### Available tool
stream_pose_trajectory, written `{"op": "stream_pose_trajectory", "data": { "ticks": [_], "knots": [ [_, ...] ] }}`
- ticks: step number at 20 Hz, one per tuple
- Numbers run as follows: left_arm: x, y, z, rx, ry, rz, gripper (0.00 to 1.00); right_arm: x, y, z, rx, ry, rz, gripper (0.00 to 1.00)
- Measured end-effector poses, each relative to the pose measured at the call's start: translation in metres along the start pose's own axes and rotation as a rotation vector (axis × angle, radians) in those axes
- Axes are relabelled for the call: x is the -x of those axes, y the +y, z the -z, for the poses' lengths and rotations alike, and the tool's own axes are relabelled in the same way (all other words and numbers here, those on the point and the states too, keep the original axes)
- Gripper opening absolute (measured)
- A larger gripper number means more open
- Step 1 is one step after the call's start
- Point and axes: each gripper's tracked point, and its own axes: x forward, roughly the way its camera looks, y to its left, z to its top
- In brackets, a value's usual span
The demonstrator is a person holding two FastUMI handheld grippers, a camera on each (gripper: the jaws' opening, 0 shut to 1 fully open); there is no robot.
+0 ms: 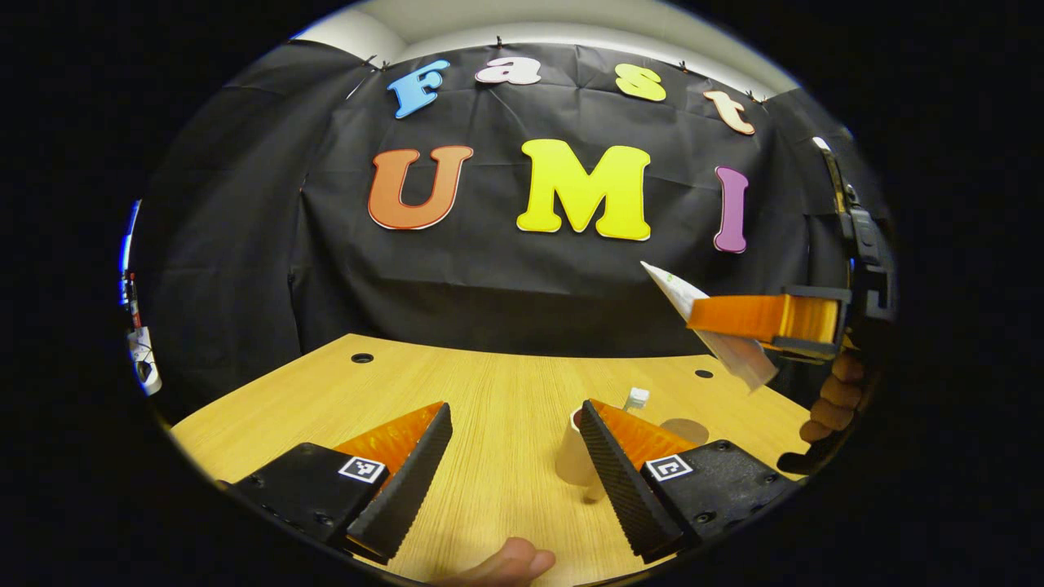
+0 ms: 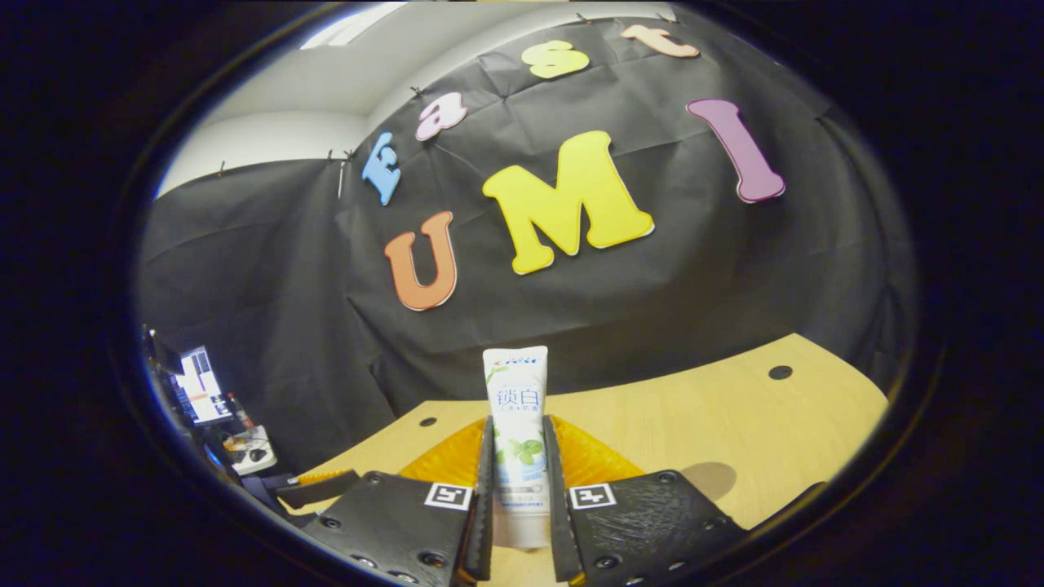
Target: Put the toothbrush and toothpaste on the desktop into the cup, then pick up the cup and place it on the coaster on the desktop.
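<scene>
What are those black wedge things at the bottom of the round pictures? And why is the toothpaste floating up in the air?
Those wedges are the two fingers of a hand-held gripper, a grabbing tool a person carries in each hand. A small camera rides on each tool, so each picture looks out along its own fingers.

In the right gripper view, the right hand-held gripper squeezes the toothpaste between its fingers. It isn't floating, just lifted above the wooden table.

In the left gripper view, the left hand-held gripper is open and holds nothing. A cup stands on the table with something white sticking up behind it, and a round coaster lies nearby. You see the same toothpaste held up at the right.
</scene>
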Motion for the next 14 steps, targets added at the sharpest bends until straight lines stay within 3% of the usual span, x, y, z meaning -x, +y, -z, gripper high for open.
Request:
{"op": "stream_pose_trajectory", "data": {
  "ticks": [4,14],
  "knots": [
    [0.001,0.008,0.011,0.009,0.014,0.006,1.00,-0.031,0.005,0.017,0.026,0.023,0.020,0.31],
    [0.000,-0.005,0.027,0.018,0.040,0.059,1.00,-0.044,0.010,0.027,0.021,0.031,0.022,0.29]
  ]
}}
